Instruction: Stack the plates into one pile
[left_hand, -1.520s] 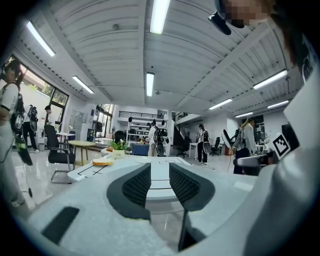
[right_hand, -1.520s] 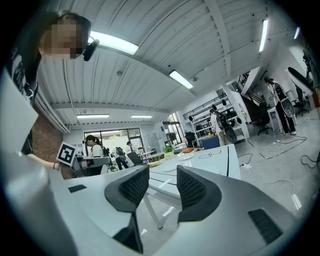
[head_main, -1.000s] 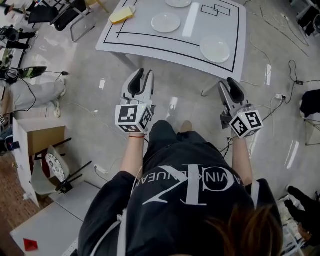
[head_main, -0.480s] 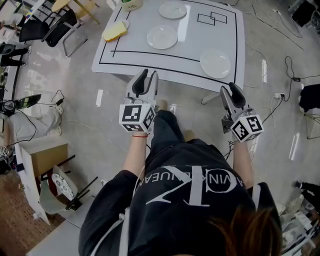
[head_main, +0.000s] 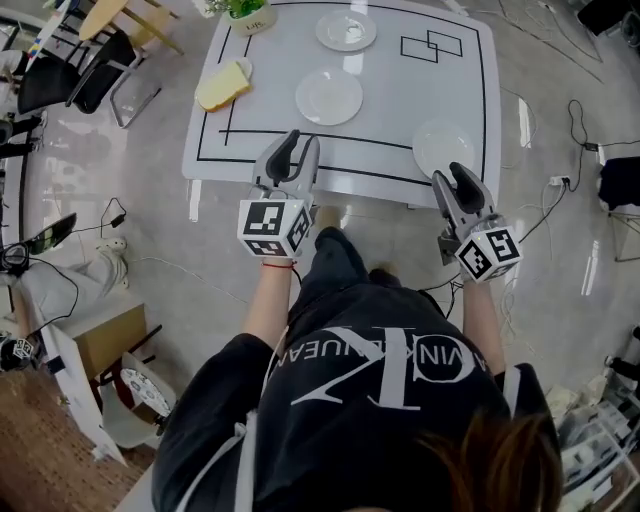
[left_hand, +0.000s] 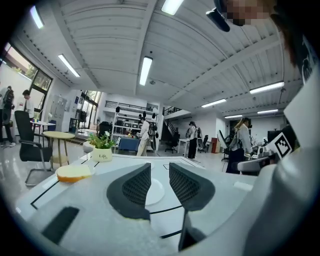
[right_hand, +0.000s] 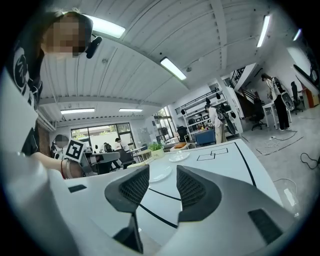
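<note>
Left gripper (head_main: 288, 150), right gripper (head_main: 452, 178): jaws apart, nothing held, positioned at near table (head_main: 400, 90) edge. Plates (head_main: 329, 96) spaced well apart, one just beyond right gripper.

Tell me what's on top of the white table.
Three separate white plates: far plate, middle plate, near-right plate. Also a yellow block and a potted plant. The left gripper and right gripper hide bits of the near edge.

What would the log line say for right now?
left gripper: open, empty | right gripper: open, empty | plates: three, apart on table | pile: not started
</note>
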